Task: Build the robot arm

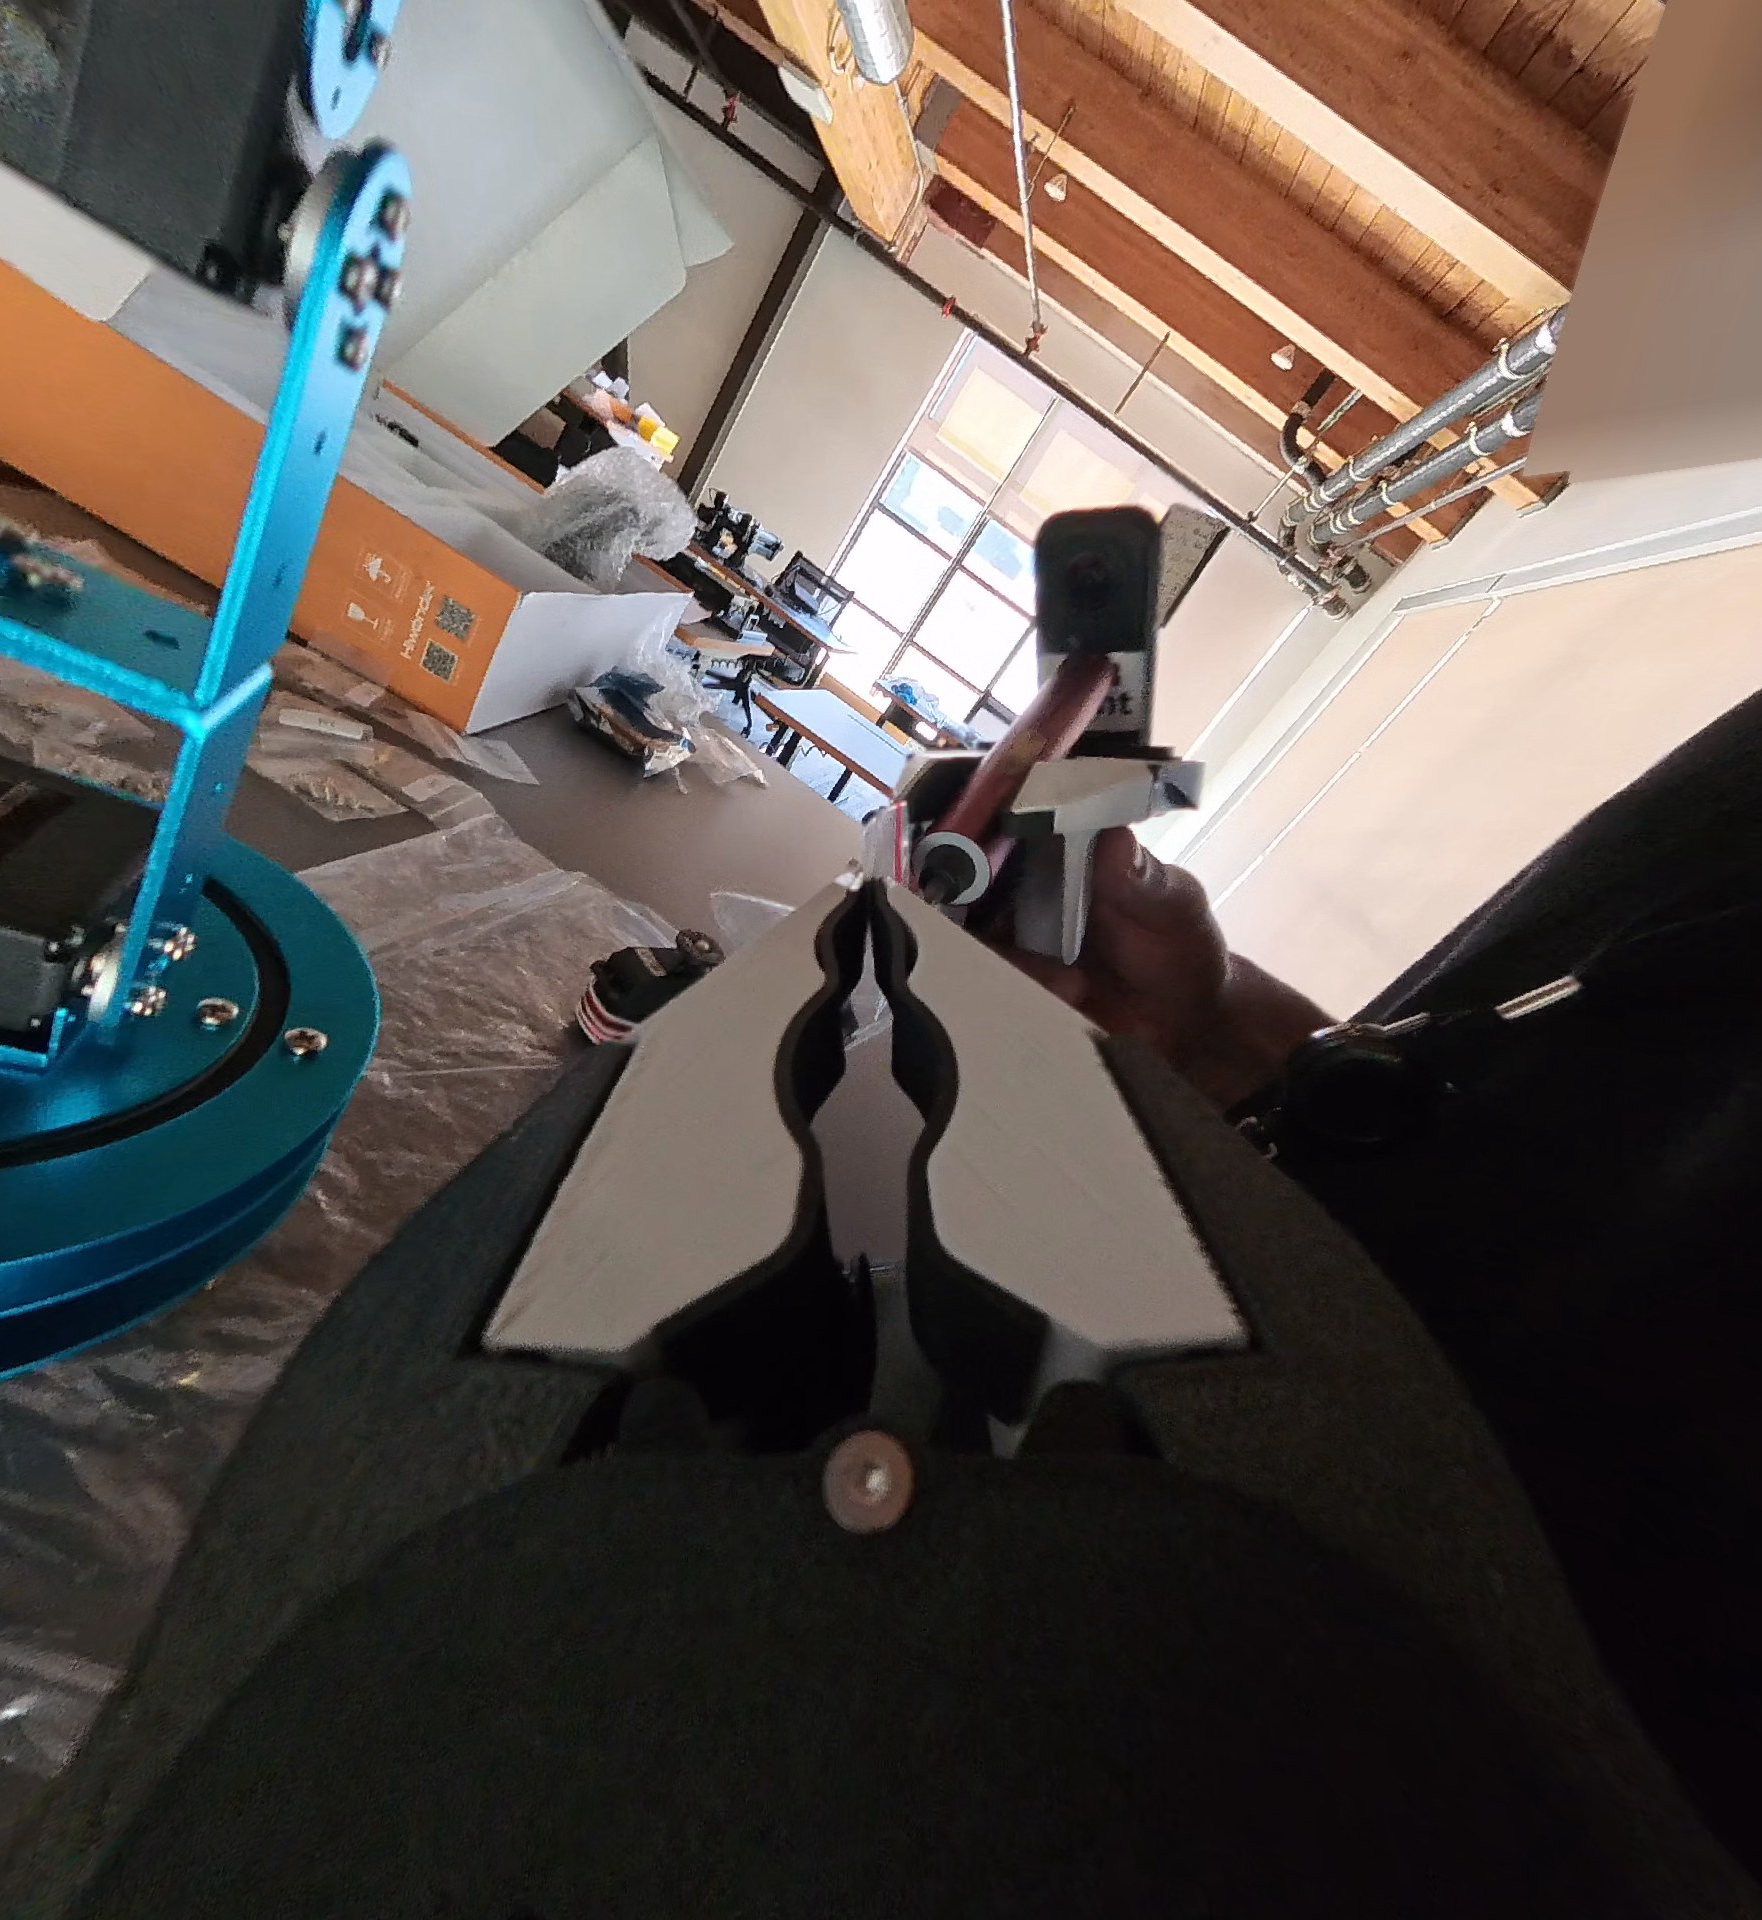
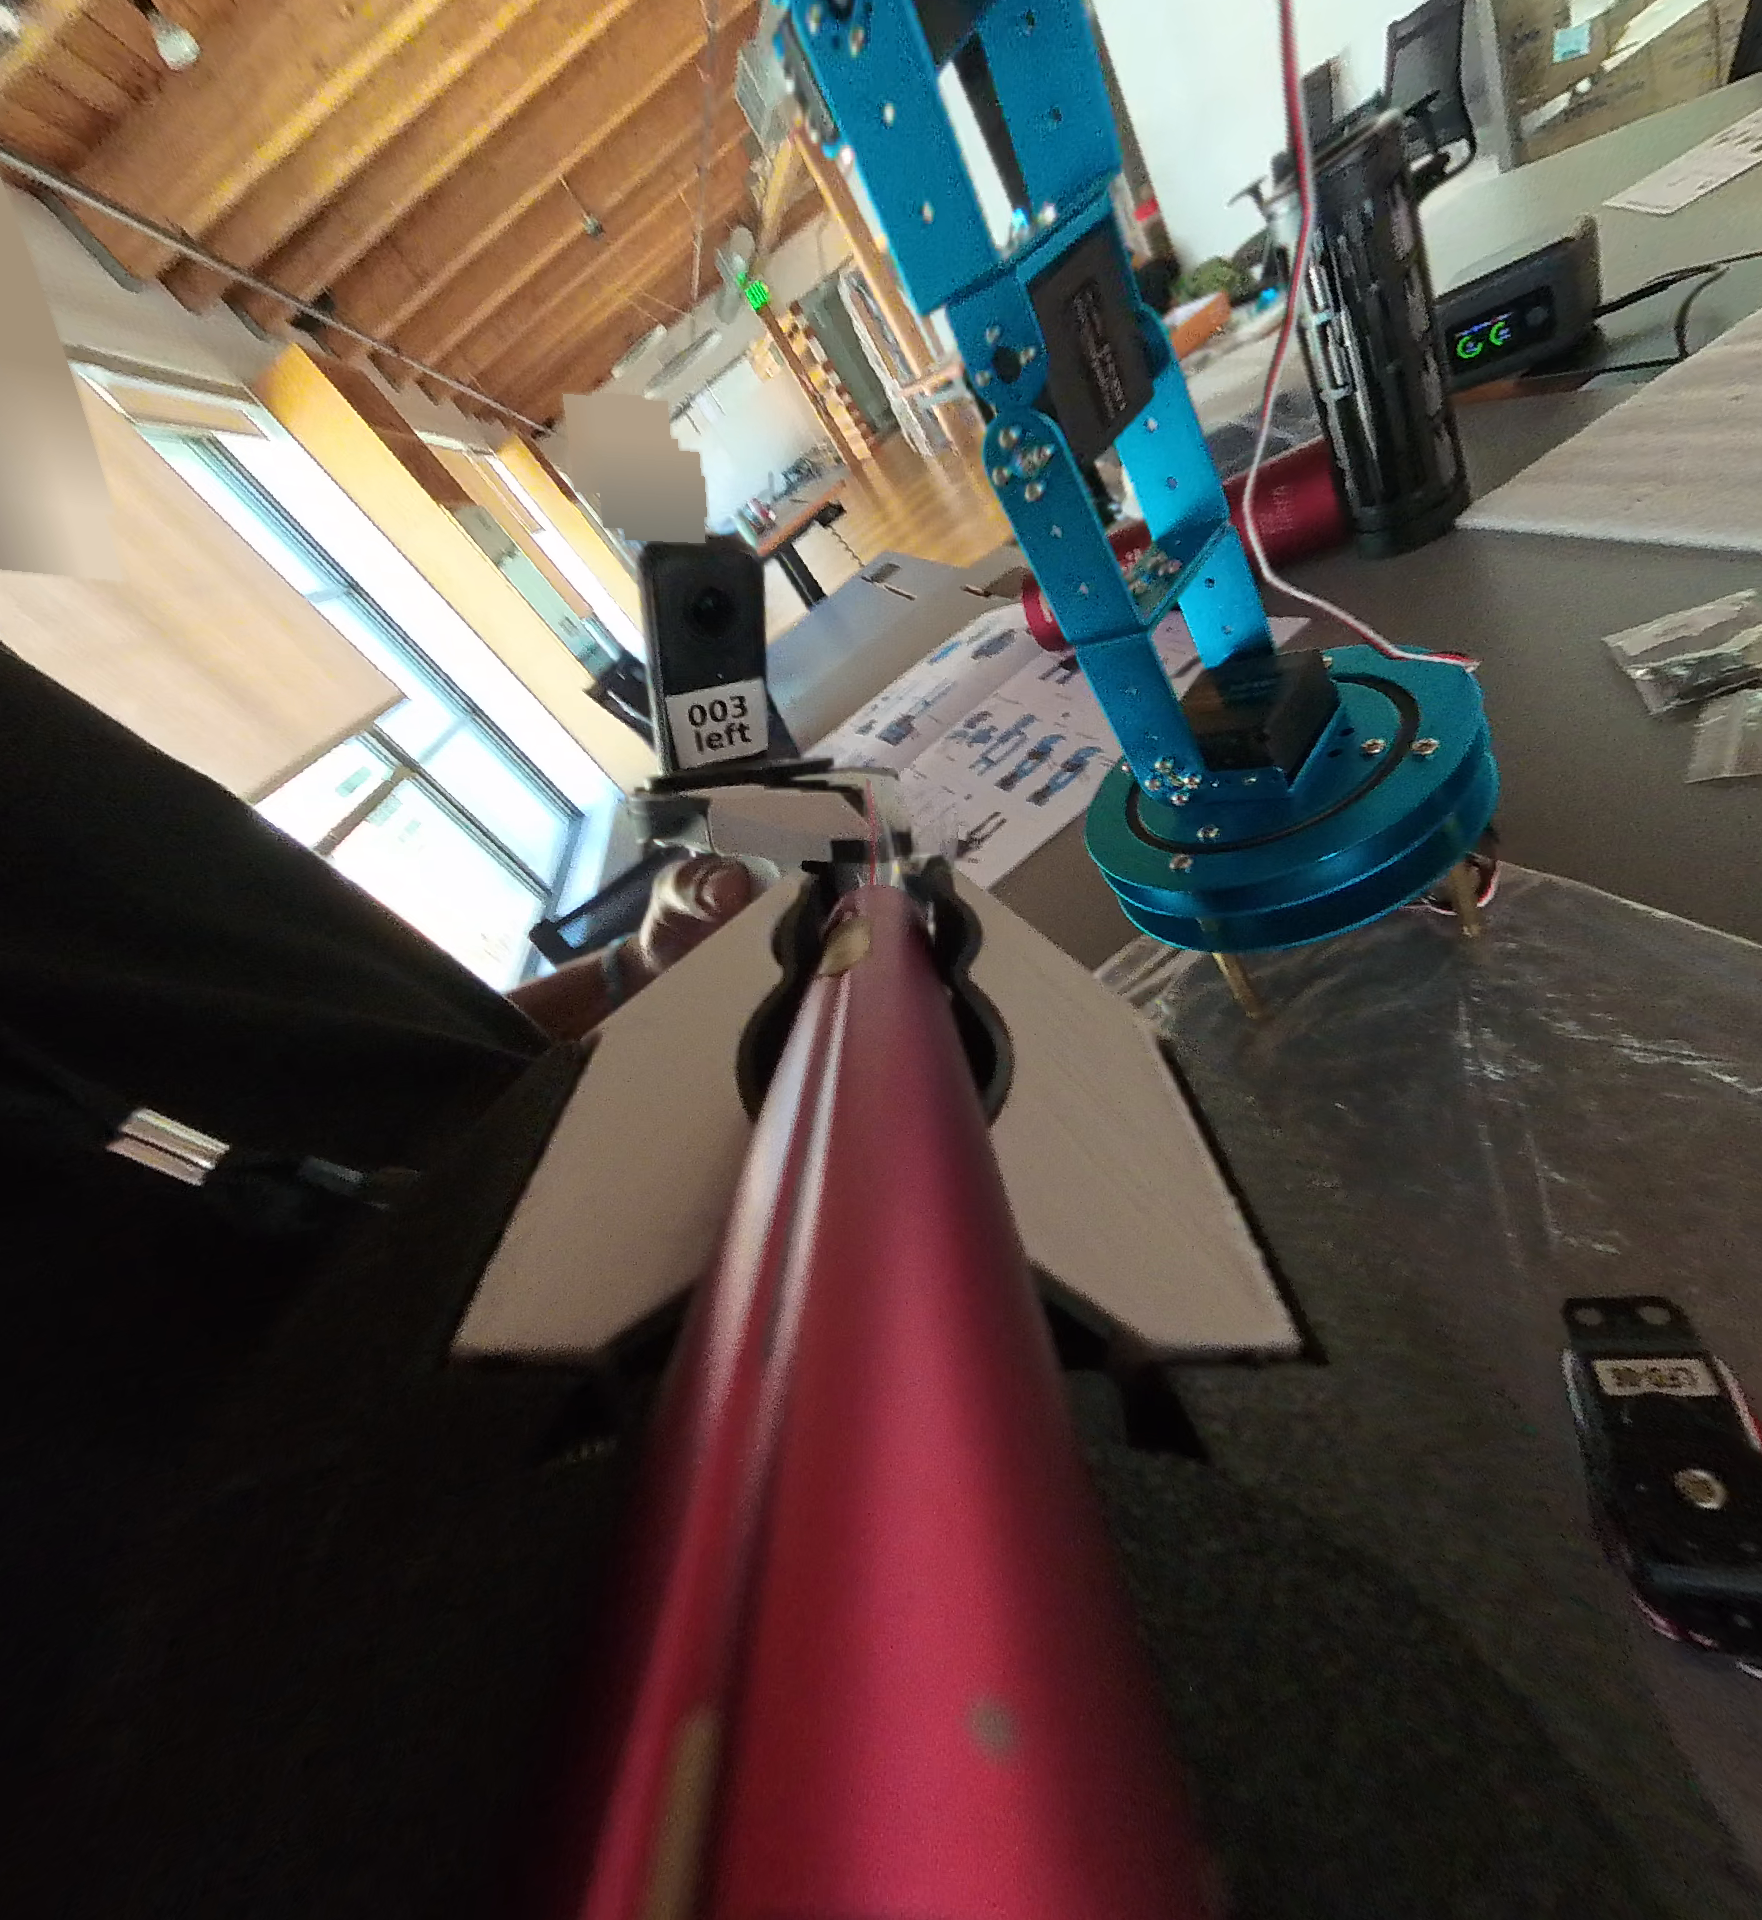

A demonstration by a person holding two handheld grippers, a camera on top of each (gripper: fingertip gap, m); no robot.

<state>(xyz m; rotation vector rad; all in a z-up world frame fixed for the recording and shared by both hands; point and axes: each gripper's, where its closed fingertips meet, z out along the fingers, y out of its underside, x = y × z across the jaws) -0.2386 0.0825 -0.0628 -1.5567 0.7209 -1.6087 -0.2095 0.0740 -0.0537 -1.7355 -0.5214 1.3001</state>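
Note:
My left gripper (image 1: 859, 891) is shut. A thin red and white wire end (image 1: 892, 831) lies at its tips; I cannot tell if it is pinched. My right gripper (image 2: 872, 883) is shut on a red cylindrical power screwdriver (image 2: 856, 1351), whose bit points at the left gripper's tips (image 2: 872, 831). In the left wrist view the right gripper (image 1: 1022, 821) with the screwdriver (image 1: 1074, 717) faces the camera, almost touching the left tips. A blue metal robot arm on a round base (image 1: 129, 1039) stands on the table to the left and also shows in the right wrist view (image 2: 1292, 790).
A loose black servo (image 2: 1687, 1496) lies on clear plastic sheeting (image 2: 1583, 1039). An orange and white box (image 1: 233, 499), an instruction sheet (image 2: 960, 727), small parts bags (image 2: 1708, 665), a black cylinder (image 2: 1376, 364) and a second red tool (image 2: 1282, 509) lie around. A person in black is close behind.

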